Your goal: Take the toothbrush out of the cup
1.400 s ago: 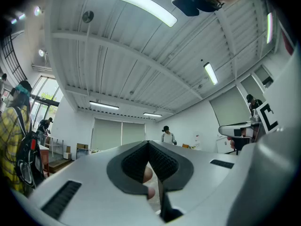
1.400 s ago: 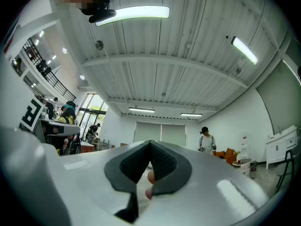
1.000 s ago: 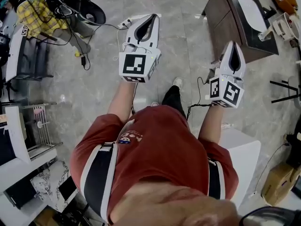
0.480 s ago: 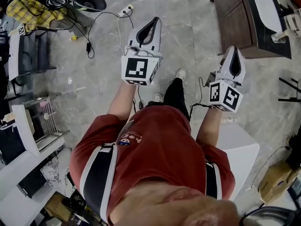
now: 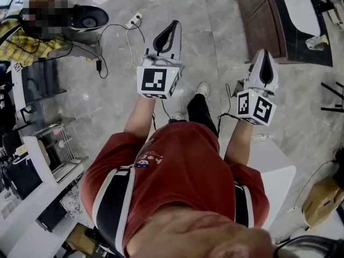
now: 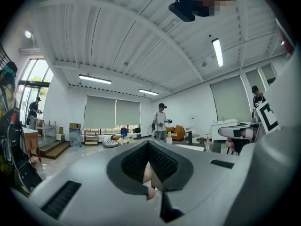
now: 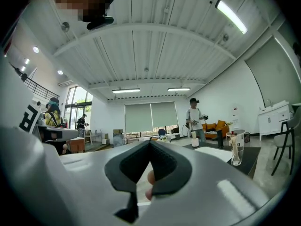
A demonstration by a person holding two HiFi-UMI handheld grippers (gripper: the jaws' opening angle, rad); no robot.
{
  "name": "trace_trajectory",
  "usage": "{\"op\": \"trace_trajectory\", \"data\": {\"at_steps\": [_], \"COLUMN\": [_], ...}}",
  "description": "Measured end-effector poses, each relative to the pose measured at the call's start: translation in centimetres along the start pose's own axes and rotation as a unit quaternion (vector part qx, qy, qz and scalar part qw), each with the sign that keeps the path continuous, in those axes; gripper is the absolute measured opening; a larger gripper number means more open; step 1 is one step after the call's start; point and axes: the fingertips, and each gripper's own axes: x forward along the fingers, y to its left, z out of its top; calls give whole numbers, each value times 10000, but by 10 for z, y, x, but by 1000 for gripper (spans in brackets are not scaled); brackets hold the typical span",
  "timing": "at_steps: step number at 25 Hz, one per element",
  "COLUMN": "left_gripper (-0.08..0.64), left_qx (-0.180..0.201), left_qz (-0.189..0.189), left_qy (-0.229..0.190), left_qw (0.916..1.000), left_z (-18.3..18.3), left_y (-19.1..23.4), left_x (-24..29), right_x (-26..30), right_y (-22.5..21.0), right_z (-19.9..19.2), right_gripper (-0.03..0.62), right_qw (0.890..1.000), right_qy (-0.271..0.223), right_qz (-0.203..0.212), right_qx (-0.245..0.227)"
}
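Note:
A clear glass cup [image 7: 236, 153] with a pale toothbrush upright in it stands on a dark table [image 7: 249, 160], ahead and to the right in the right gripper view. The same cup [image 6: 207, 145] shows small and far off in the left gripper view. In the head view the dark table [image 5: 263, 20] lies at the upper right, with a clear cup [image 5: 317, 41] near its edge. My left gripper [image 5: 171, 27] and right gripper [image 5: 264, 56] are held out level over the floor, well short of the table. Both are shut with nothing between the jaws.
A power strip [image 5: 133, 20] and cables lie on the grey floor ahead. A seated person in yellow plaid [image 5: 27, 36] is at the upper left, white racks [image 5: 48, 149] at the left, and a white stool [image 5: 274, 171] and cardboard box [image 5: 322, 200] at the right. Another person [image 7: 194, 119] stands far off.
Both shut grippers have been carried forward and slightly lower as the person steps across the floor. The seated person has come into view at the upper left.

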Motion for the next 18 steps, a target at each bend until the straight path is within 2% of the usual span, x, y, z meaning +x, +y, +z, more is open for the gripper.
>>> {"op": "trace_trajectory", "data": {"at_steps": [9,18], "left_gripper": [5,5], "left_qx": [182,223], "left_qz": [-218,-228], "left_qy": [-514,-800], "left_qw": [9983,9963], "left_z": [51,80], "left_y": [-48,-57], "left_x": [81,108], "right_x": [40,58], "right_y": [-82,-92], "right_z": [43,64], "right_gripper": [11,11], "right_qw": [9980,9966], "right_qy": [-559,-804], "right_qz": [-296,-168], "right_qx": [78,36]}}
